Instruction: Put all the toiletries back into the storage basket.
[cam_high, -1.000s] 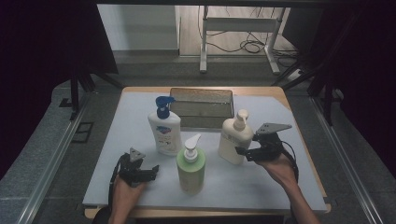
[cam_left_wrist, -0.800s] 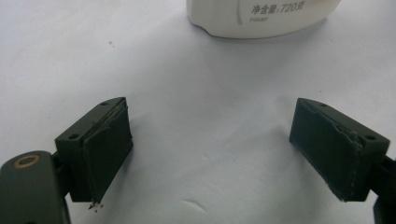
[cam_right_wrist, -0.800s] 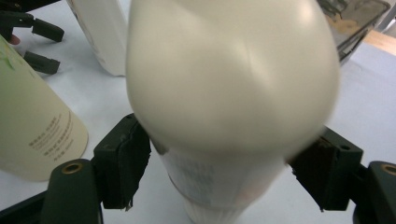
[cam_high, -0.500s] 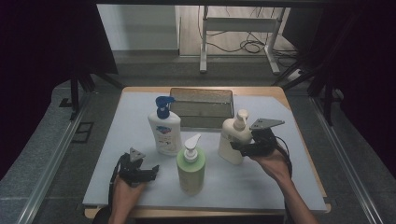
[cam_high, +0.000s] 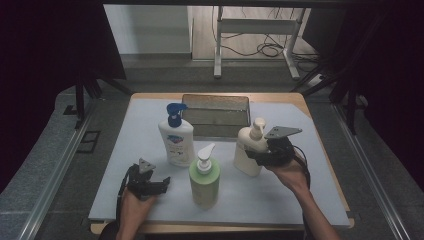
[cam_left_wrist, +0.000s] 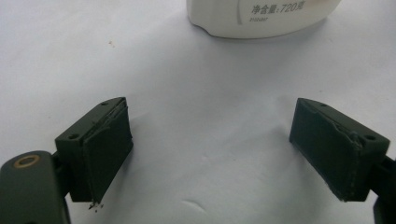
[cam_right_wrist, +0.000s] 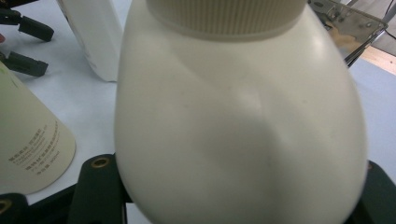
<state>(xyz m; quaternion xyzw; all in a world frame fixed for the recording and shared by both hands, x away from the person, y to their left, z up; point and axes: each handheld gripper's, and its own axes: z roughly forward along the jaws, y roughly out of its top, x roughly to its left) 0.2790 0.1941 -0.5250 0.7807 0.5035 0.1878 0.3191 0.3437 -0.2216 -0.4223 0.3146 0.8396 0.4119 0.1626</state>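
Cream plastic pump bottle (cam_high: 250, 150), right of frame centre.
Being pinched by right gripper (cam_high: 261, 156); left gripper (cam_high: 155, 184) lying spread, lower left.

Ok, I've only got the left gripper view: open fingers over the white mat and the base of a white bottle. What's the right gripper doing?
Observer: The right gripper has its fingers on either side of a cream pump bottle. Whether they are squeezing it, I cannot tell.
Operator: And what's standing ahead of me?
Observer: That is a white bottle with a blue pump, upright just beyond the left gripper.
Operator: Anything between the two hands?
Observer: A green pump bottle stands upright there, nearer the person than the other two.
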